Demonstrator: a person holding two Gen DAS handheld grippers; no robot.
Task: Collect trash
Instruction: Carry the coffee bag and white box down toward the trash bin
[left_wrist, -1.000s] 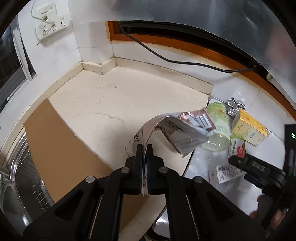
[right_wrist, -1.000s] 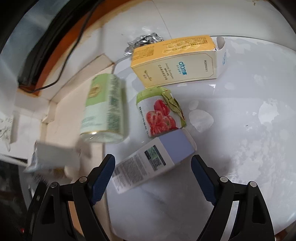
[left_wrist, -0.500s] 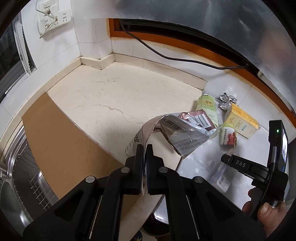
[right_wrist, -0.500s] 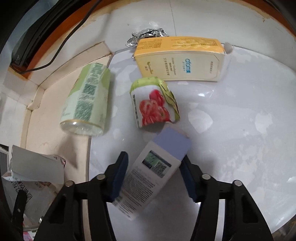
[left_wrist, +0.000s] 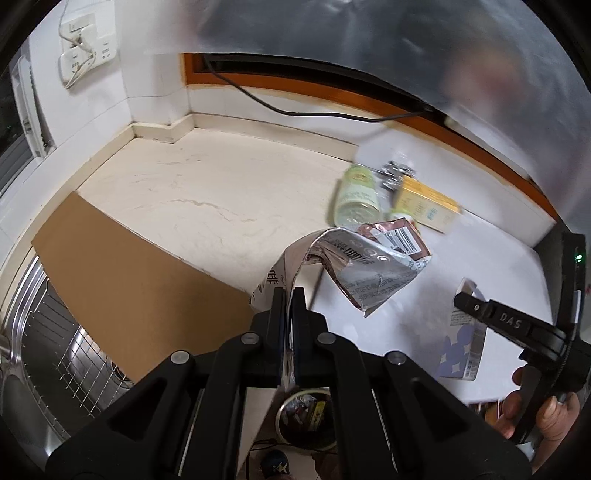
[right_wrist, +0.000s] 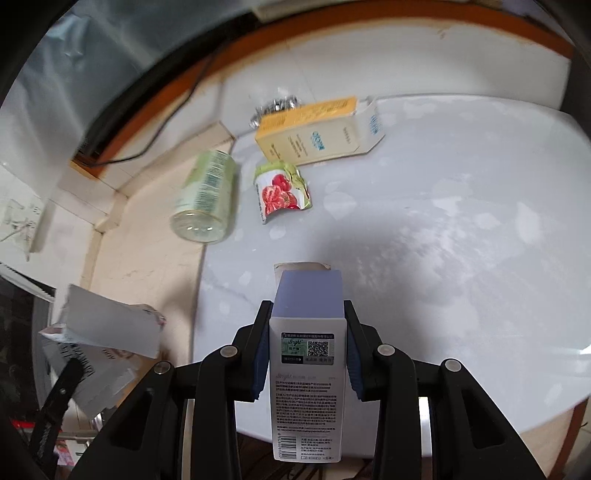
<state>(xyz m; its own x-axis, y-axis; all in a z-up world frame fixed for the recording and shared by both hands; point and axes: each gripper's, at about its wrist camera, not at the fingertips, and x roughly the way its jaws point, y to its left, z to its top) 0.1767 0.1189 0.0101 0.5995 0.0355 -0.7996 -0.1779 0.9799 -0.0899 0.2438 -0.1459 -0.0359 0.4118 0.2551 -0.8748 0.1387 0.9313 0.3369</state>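
My left gripper (left_wrist: 290, 295) is shut on a crumpled silver foil wrapper (left_wrist: 362, 269), held above the counter edge; the wrapper also shows in the right wrist view (right_wrist: 99, 343). My right gripper (right_wrist: 306, 314) is shut on a small purple and white box (right_wrist: 308, 332), lifted over the white round table (right_wrist: 461, 258); the box also shows in the left wrist view (left_wrist: 461, 339). A green can (right_wrist: 205, 199), a tomato-print packet (right_wrist: 280, 192), a yellow box (right_wrist: 317, 133) and a foil ball (right_wrist: 275, 107) lie on the table's far side.
A trash bin (left_wrist: 306, 417) with rubbish stands on the floor below the left gripper. A brown board (left_wrist: 122, 284) covers part of a steel sink (left_wrist: 44, 350). A black cable (left_wrist: 295, 107) runs along the window sill. A wall socket (left_wrist: 88, 66) is at the far left.
My right gripper closed on the purple box and lifted it off the table. My left gripper rose and drew back with the wrapper.
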